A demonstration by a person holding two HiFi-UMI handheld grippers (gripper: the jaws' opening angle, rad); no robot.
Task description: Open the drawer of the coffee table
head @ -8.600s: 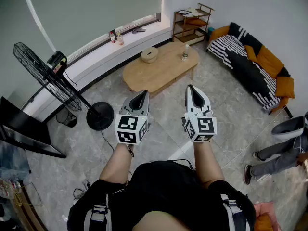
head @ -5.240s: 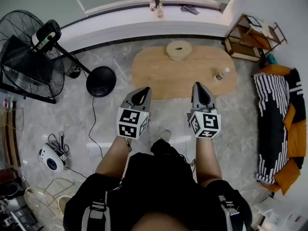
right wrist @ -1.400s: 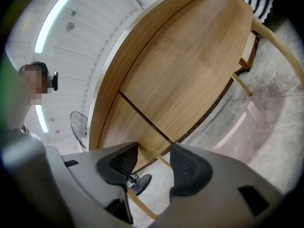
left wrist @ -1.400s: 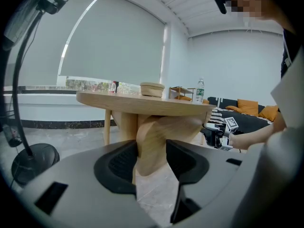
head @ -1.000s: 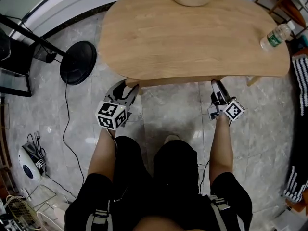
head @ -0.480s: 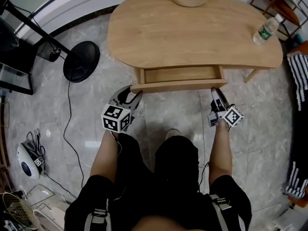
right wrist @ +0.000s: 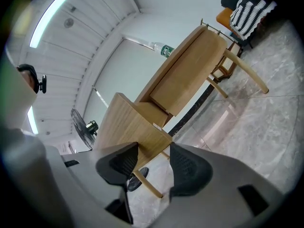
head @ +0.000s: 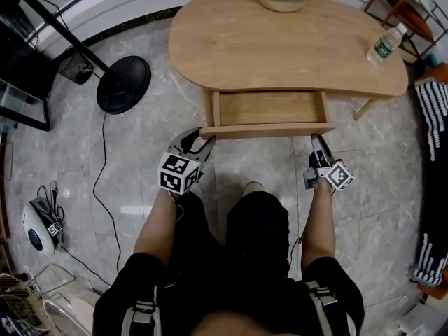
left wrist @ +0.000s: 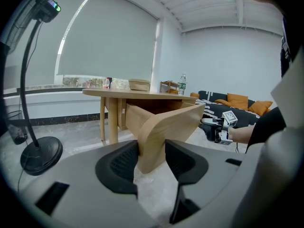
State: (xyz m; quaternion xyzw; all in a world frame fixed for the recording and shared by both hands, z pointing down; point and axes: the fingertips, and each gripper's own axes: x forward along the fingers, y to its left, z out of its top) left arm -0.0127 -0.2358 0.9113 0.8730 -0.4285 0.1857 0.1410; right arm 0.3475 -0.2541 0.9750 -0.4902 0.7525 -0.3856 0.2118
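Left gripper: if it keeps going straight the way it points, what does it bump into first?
The drawer front. Its end already sits between the closing jaws of the left gripper, right against the pads, so going straight on would most likely just press into that wood.

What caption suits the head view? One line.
Coffee table with its drawer partly open: right gripper clamped on one end of the drawer front, left gripper closing its jaws on the other.

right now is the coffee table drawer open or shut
Open. In the head view the drawer stands pulled out from under the top of the coffee table, and its bare wooden bottom shows.
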